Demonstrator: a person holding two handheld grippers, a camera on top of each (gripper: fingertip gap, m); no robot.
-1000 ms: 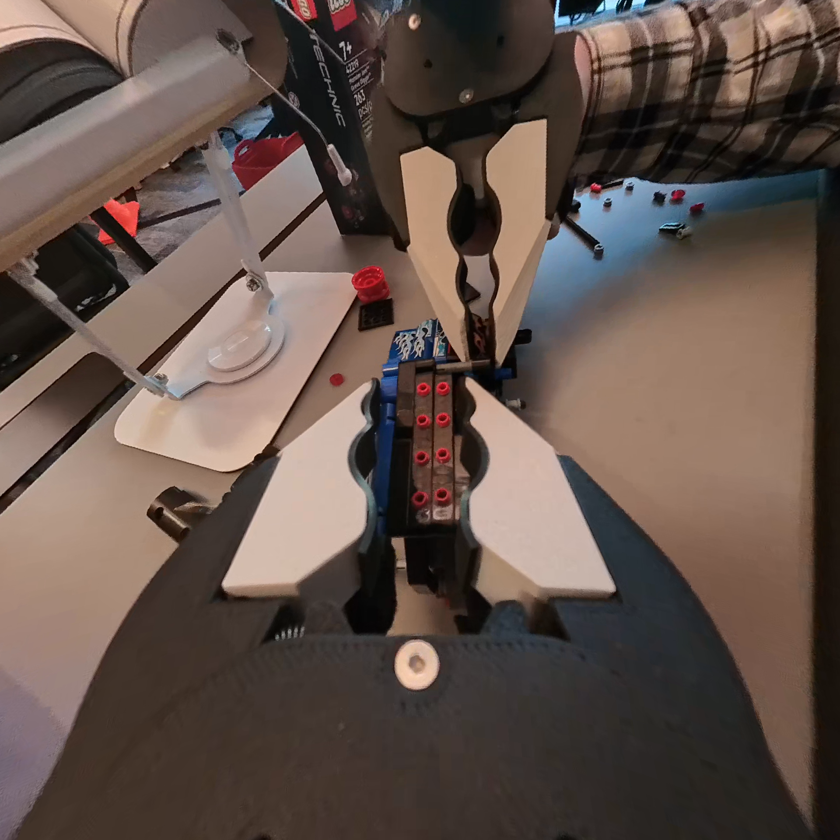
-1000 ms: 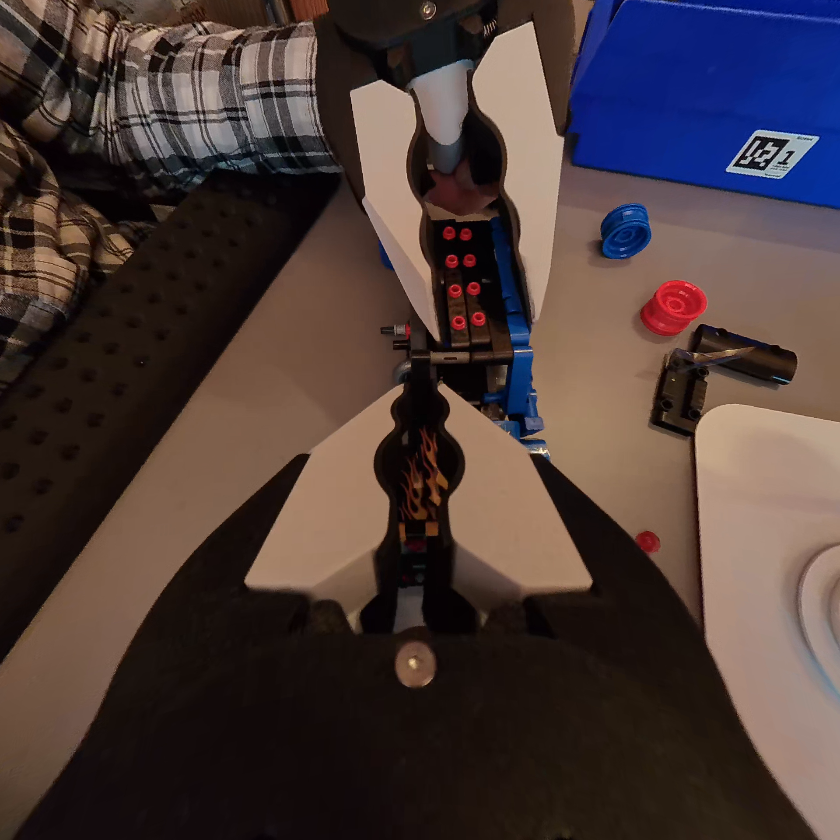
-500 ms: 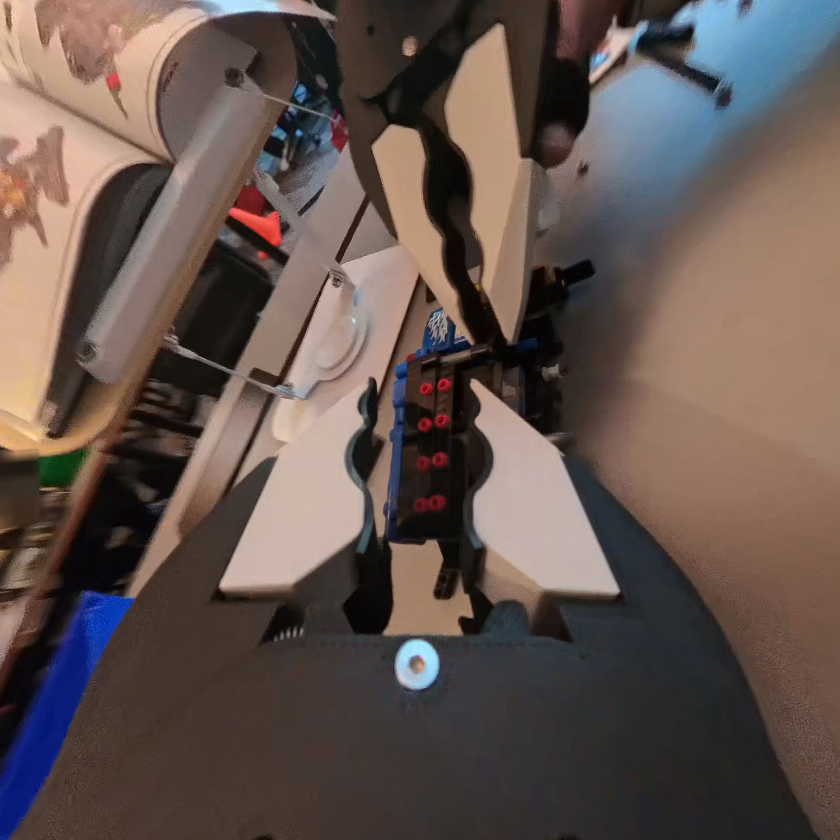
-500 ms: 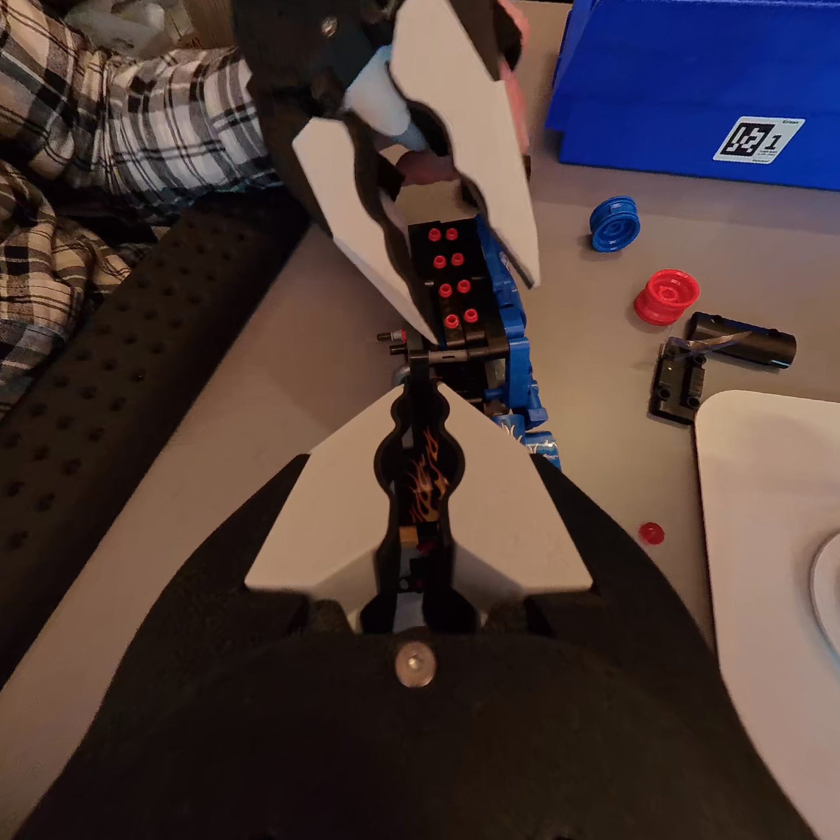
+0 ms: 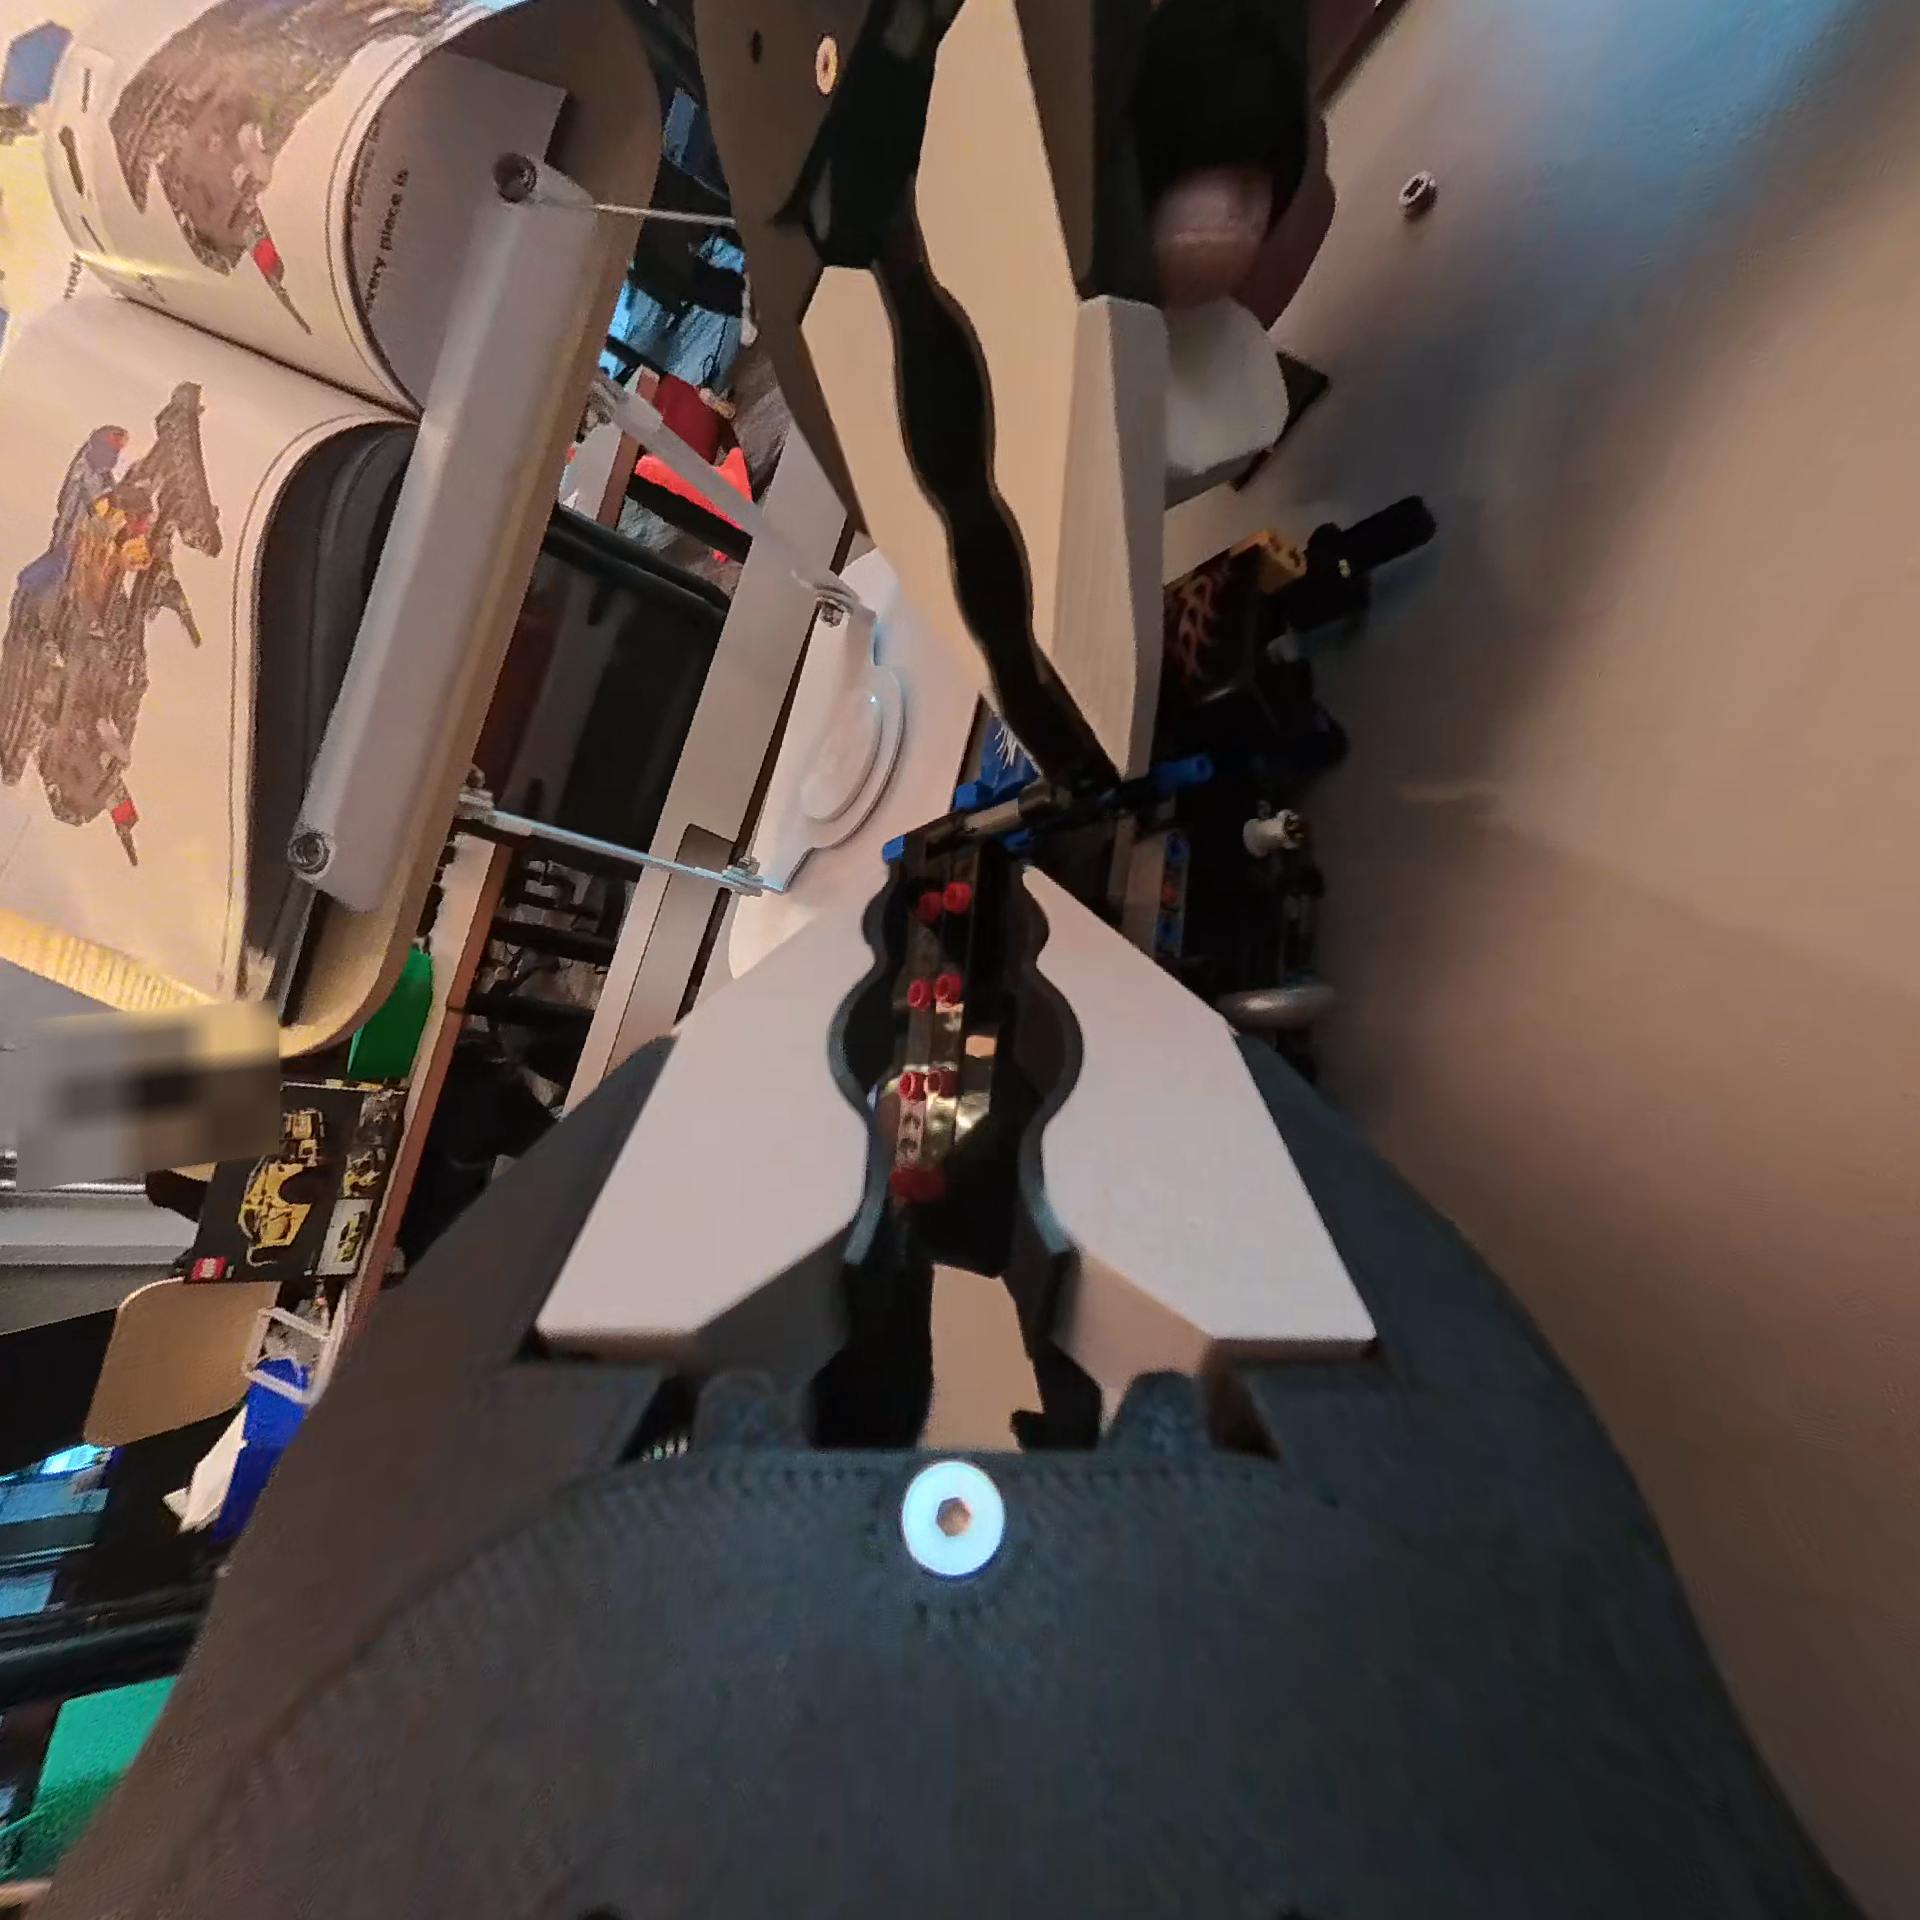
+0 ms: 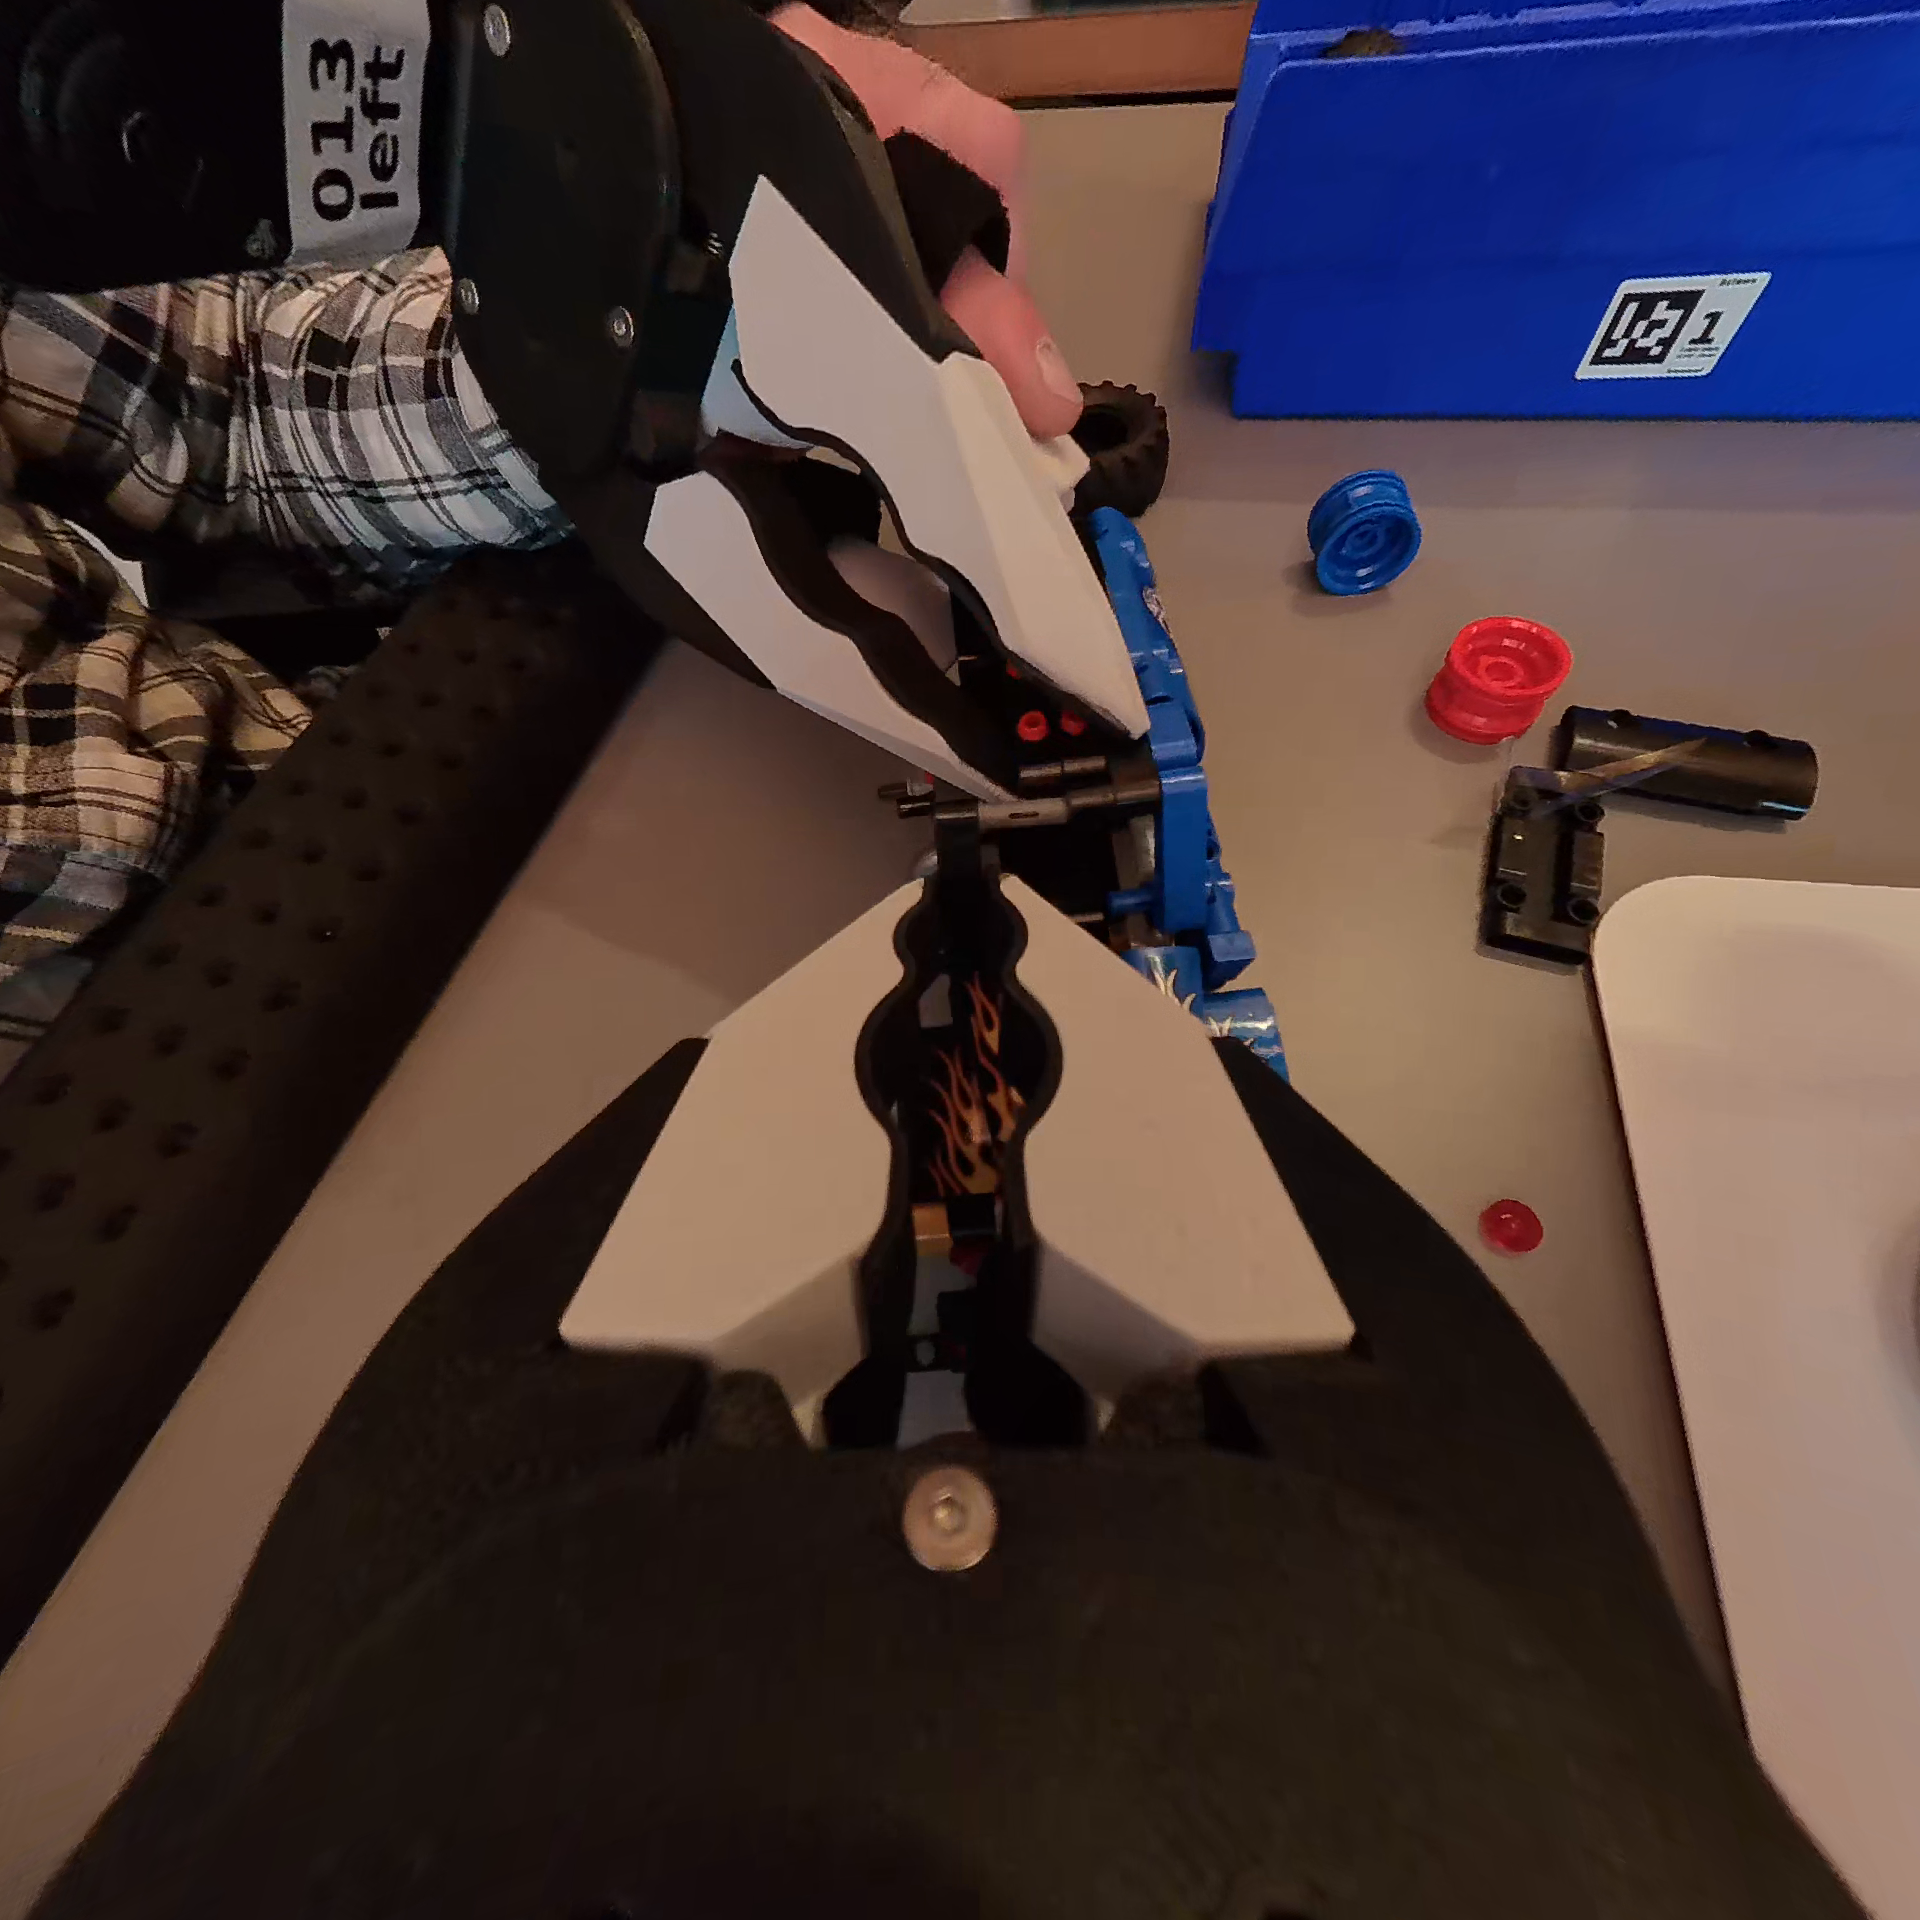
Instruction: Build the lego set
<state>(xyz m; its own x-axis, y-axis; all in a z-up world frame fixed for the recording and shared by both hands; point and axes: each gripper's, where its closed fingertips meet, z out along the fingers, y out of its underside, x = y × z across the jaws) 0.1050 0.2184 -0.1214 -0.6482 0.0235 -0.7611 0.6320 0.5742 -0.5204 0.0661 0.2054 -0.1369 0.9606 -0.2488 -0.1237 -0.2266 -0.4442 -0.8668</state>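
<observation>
The lego model point(image 6: 1184, 831) is a blue and black chassis, tipped on its side above the grey table point(image 6: 727, 862). My left gripper point(image 5: 961, 883) is shut on its black beams with red pins point(image 5: 940, 997). It also shows in the right wrist view point(image 6: 1070, 758), rolled over sideways, with a hand behind it. My right gripper point(image 6: 961, 883) is shut on a black panel with flame print point(image 6: 966, 1122) that meets the model at a black axle. It also shows in the left wrist view point(image 5: 1091, 758), coming from above onto the model's far end.
A blue bin point(image 6: 1558, 208) stands at the back right. A blue hub point(image 6: 1361, 530), red hub point(image 6: 1501, 675), black tyre point(image 6: 1122, 442), black parts point(image 6: 1548, 873) and a red stud point(image 6: 1510, 1226) lie loose. A white stand base point(image 6: 1766, 1247) holds the instruction booklet point(image 5: 156, 520). A black perforated board point(image 6: 260, 935) is left. The tips of one gripper are about 5 cm away from the tips of the other. The red stud point(image 6: 1510, 1226) is about 15 cm from both grippers' fingertips.
My left gripper has rolled sideways with the model, tipping it onto its side. My right gripper has kept its hold on the flame panel and hardly moved.
</observation>
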